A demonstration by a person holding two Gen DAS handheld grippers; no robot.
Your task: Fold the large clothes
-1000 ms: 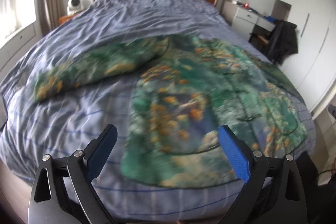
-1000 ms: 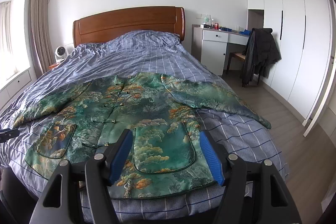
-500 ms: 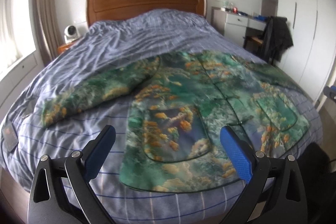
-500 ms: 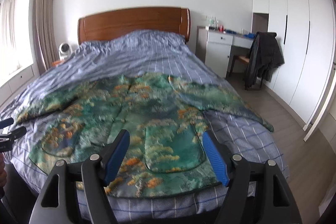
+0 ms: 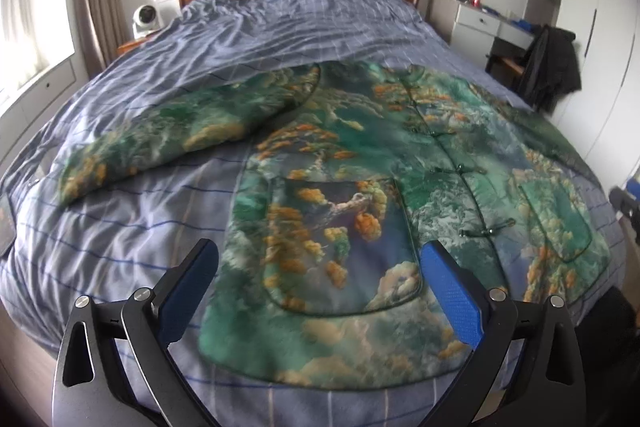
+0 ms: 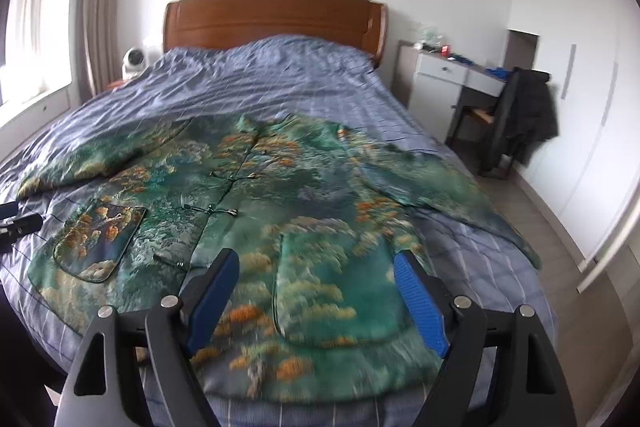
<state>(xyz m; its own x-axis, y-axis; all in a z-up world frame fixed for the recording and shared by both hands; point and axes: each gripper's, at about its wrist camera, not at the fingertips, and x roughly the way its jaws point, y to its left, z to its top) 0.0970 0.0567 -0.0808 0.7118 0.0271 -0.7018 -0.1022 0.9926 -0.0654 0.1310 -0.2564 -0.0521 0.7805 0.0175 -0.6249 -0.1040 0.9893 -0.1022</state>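
Observation:
A large green jacket (image 5: pixel 360 163) with orange and cream landscape print lies flat, front up, on the bed, sleeves spread to both sides; it also shows in the right wrist view (image 6: pixel 304 211). My left gripper (image 5: pixel 320 267) is open and empty, hovering above the jacket's left hem and pocket. My right gripper (image 6: pixel 316 275) is open and empty above the right hem and pocket. The left gripper's tip shows at the left edge of the right wrist view (image 6: pixel 16 219). The right gripper's tip shows at the right edge of the left wrist view (image 5: pixel 624 203).
The bed has a blue checked quilt (image 5: pixel 120 227) and a wooden headboard (image 6: pixel 276 19). A white desk (image 6: pixel 452 75) and a chair with a dark coat (image 6: pixel 524 119) stand to the right, by white wardrobes (image 6: pixel 580 87). A small white fan (image 5: pixel 144 19) sits left of the headboard.
Both grippers have moved a little closer to the jacket's hem and tilted up, so the views shifted. Both stay open. The jacket has not moved.

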